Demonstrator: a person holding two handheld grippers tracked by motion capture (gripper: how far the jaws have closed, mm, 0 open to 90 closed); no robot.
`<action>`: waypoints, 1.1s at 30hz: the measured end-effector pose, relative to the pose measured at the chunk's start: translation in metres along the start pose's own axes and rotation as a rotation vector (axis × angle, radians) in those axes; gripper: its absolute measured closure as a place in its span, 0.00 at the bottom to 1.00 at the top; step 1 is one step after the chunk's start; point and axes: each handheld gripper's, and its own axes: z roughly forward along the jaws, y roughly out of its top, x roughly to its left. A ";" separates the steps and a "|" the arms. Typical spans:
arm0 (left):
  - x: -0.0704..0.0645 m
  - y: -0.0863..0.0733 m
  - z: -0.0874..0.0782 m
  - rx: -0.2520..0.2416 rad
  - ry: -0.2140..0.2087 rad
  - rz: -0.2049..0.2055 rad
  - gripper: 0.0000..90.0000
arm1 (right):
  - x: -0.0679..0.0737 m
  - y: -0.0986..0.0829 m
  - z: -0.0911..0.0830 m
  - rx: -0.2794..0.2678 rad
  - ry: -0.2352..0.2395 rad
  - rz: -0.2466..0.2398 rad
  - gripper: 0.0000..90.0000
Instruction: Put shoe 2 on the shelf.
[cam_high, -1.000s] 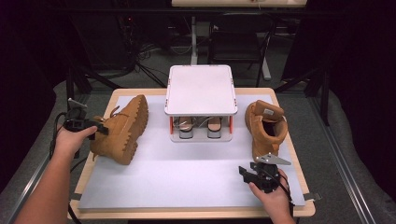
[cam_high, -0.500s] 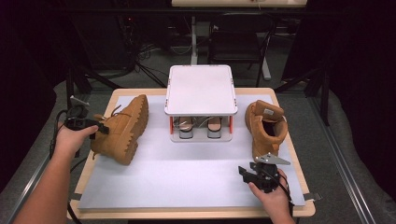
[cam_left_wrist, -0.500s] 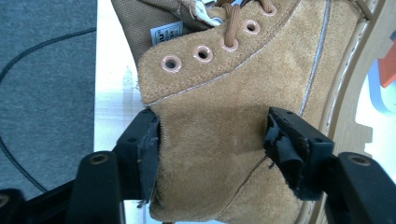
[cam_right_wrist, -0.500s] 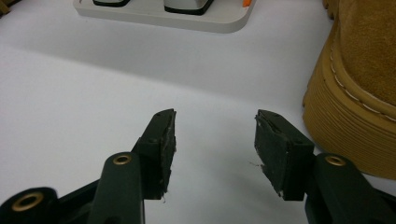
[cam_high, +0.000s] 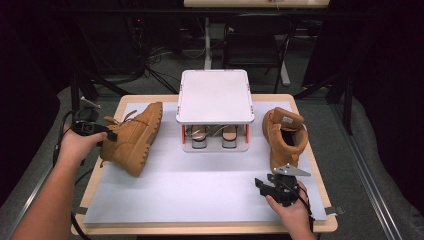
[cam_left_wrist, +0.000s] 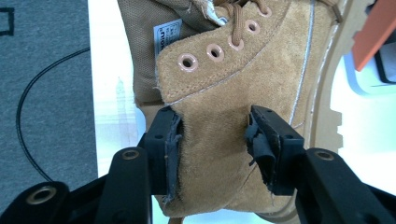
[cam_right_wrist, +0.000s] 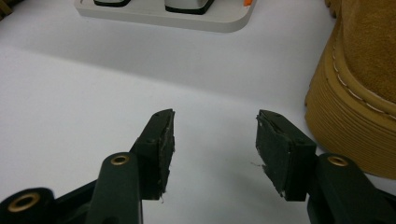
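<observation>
A white label (cam_left_wrist: 167, 31) is seen sewn inside the left boot (cam_left_wrist: 233, 116) in the left gripper view; small dark print is carried on it, but the letters are too small and cut off to be read. A pale tag (cam_high: 286, 120) is seen on the tongue of the right boot (cam_high: 284, 137) in the high view, its print unreadable. No other text can be made out.

A lab: dark curtains, floor cables (cam_high: 150, 70), tripod legs (cam_high: 87, 82) around table (cam_high: 200, 227).
</observation>
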 end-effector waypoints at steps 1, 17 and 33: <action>-0.002 0.001 -0.002 0.001 -0.006 0.002 0.62 | -0.001 0.000 0.000 0.002 0.001 0.002 0.52; -0.014 0.004 -0.009 0.006 -0.013 0.028 0.64 | -0.004 0.000 0.000 -0.002 0.010 0.024 0.51; -0.040 0.007 -0.011 -0.001 -0.064 0.068 0.68 | -0.006 0.001 -0.002 -0.008 0.020 0.037 0.51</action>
